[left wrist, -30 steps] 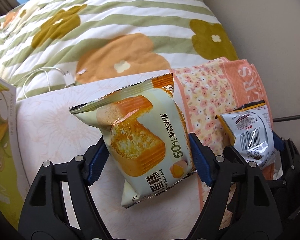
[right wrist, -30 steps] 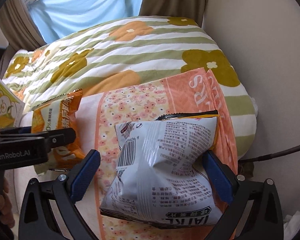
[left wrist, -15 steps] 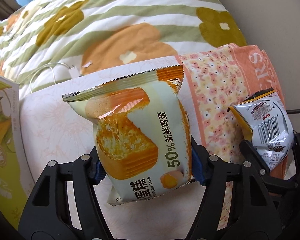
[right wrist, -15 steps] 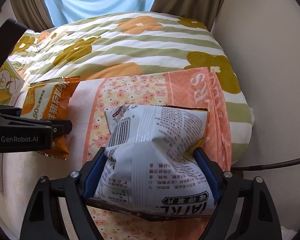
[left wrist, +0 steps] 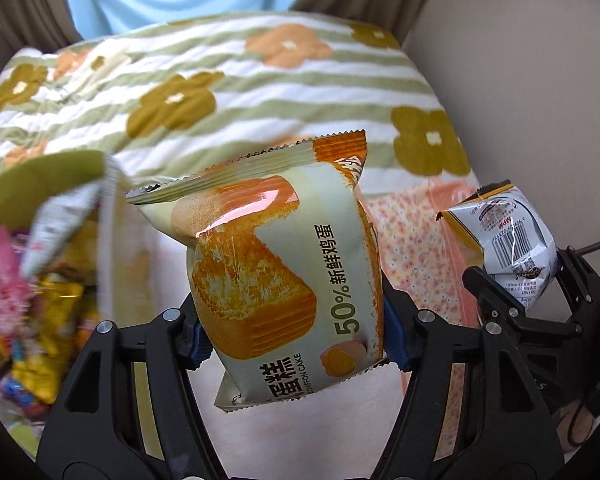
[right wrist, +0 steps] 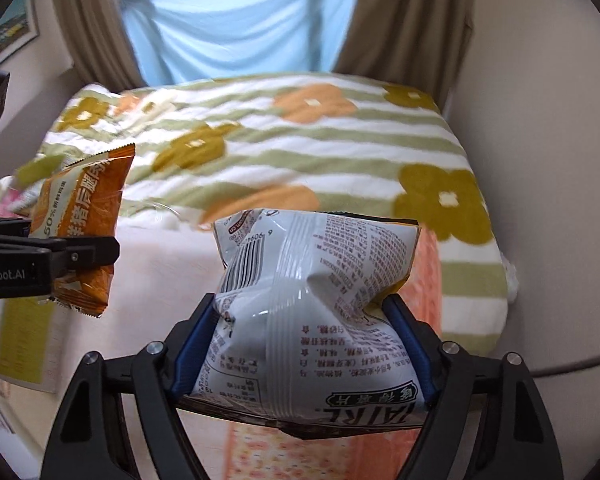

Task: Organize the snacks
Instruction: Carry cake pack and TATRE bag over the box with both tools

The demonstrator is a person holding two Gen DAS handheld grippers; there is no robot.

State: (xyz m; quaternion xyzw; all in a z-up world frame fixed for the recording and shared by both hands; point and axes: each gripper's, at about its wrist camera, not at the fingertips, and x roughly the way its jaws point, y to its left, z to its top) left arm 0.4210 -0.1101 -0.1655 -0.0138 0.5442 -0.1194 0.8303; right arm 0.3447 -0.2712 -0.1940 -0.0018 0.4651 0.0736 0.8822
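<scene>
Shiny, crinkly plastic is puffing out between the jaws of both grippers now: the left gripper (left wrist: 294,340) is squeezing the cake packet (left wrist: 276,264) and the right gripper (right wrist: 300,344) is squeezing the white snack bag (right wrist: 312,300), and both have been lifted up off the bed since a second ago. A box (left wrist: 40,272) full of bright snacks is coming into view on the left. I think both soft packs are heading there next, over the fluffy flowered blanket (right wrist: 300,140).

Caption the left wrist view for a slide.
Left claw grips a chiffon cake packet above the bed.
</scene>
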